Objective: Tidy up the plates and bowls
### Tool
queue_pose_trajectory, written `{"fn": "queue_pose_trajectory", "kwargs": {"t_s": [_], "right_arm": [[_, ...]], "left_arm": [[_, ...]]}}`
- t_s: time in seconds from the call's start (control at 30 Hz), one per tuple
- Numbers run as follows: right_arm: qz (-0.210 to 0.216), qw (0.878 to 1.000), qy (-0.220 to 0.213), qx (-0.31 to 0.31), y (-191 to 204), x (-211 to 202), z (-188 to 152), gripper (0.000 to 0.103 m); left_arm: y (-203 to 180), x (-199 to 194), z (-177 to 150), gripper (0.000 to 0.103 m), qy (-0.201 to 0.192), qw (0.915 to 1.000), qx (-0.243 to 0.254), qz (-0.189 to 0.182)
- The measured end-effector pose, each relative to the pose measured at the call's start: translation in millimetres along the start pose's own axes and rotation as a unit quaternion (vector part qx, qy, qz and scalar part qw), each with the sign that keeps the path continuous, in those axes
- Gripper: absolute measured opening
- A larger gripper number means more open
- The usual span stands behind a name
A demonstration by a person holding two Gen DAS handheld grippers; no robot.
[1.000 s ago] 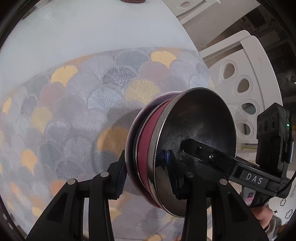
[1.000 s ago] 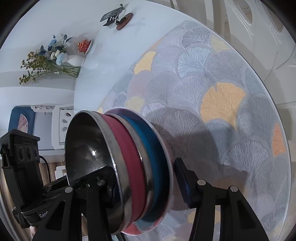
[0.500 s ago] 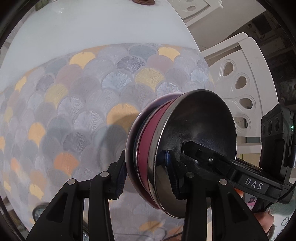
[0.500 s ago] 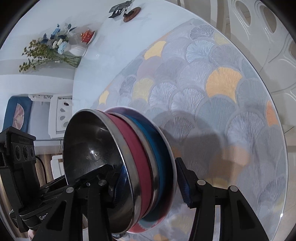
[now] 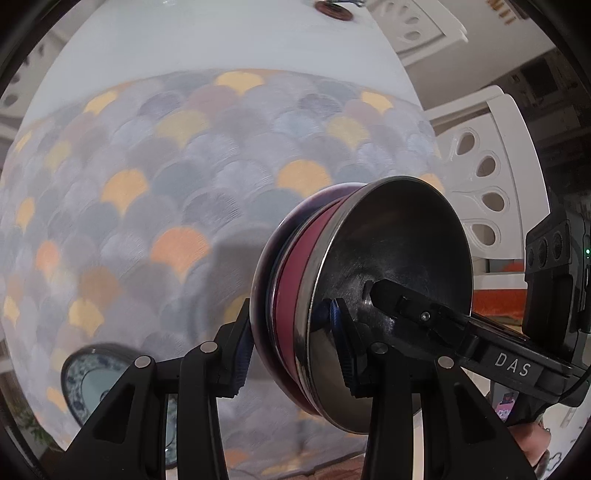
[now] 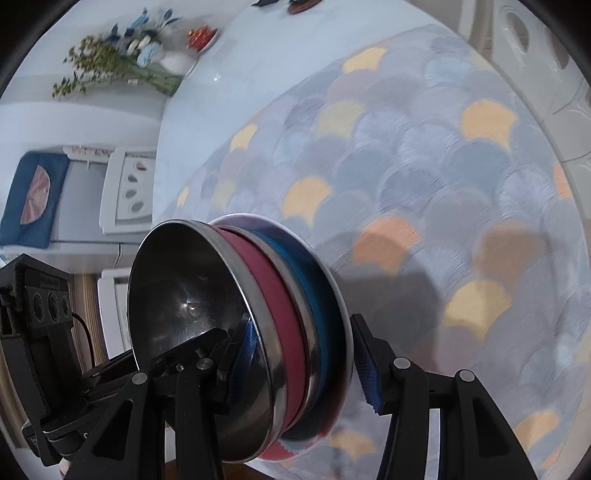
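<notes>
A nested stack hangs on edge above the table: a steel bowl (image 5: 399,258) in front, then a red-banded bowl (image 6: 273,295), a blue-banded bowl (image 6: 308,284) and a plate (image 6: 334,280) at the back. My left gripper (image 5: 291,350) is shut on the stack's rim, one pad inside the steel bowl and one behind the plate. My right gripper (image 6: 306,365) clamps the stack the same way from the opposite side. Its finger (image 5: 417,306) shows inside the steel bowl in the left wrist view. A blue-and-white plate (image 5: 88,376) lies on the table at the lower left.
A fan-patterned mat (image 5: 184,166) covers the near part of the round white table (image 5: 221,44). White chairs (image 5: 487,177) stand at the table's edge. A vase of flowers (image 6: 122,62), a small dish with something red (image 6: 201,35) and a brown coaster (image 5: 334,7) sit at the far side.
Both grippers have carried the stack across the table and slightly upward. The blue-and-white plate has come into the left wrist view at the lower left. Neither grip has changed.
</notes>
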State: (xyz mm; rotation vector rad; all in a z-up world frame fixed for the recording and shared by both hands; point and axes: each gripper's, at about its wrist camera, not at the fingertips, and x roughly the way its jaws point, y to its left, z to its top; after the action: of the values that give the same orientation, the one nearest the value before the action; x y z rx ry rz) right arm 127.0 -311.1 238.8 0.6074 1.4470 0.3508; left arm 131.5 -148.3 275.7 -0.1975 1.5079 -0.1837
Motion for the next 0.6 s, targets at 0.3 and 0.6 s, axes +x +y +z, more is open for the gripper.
{"fn": "queue_pose_trajectory", "kwargs": {"t_s": [0.3,0.6], "right_arm": [[-0.012,1.0,-0.003,-0.013,64,20,-37,0.05],[-0.014,0.999,0.003,-0.034,131,52,-85,0.05]], "left_arm": [[62,-34,-31,0.037,-0.009,0.9999,-0.003,-0.013],[137,-62,-70,0.037,-0.013,0.9995,-0.023,-0.016]]}}
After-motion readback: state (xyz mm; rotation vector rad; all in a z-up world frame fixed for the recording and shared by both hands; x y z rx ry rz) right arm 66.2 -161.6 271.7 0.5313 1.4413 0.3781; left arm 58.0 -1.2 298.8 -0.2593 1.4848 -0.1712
